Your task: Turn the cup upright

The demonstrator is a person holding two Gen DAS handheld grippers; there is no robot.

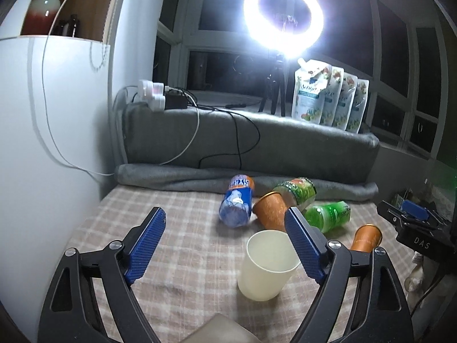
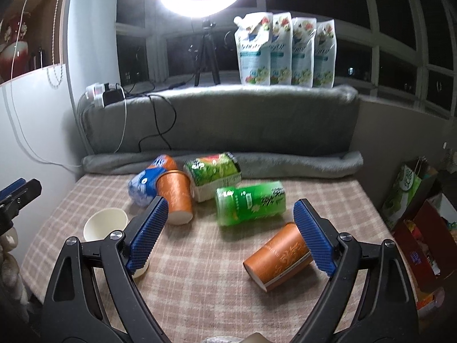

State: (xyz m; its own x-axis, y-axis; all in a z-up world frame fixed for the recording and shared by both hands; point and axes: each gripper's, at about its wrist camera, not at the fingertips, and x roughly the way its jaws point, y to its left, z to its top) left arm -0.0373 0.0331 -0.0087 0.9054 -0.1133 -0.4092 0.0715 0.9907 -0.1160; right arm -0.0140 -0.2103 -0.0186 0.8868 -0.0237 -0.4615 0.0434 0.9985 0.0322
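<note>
One cream cup (image 1: 267, 265) already stands upright; two orange cups (image 2: 278, 261) lie tipped among bottles (image 2: 251, 205); left gripper (image 1: 225, 243) and right gripper (image 2: 230, 233) both gape empty

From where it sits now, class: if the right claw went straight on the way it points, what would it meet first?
Probably the green bottle, lying on its side on the checked cloth ahead of the open right claw. The nearer orange cup lies off to the right, by the right finger. Depth is uncertain.

Both wrist views look forward, low over one checked table (image 1: 177, 223).
</note>
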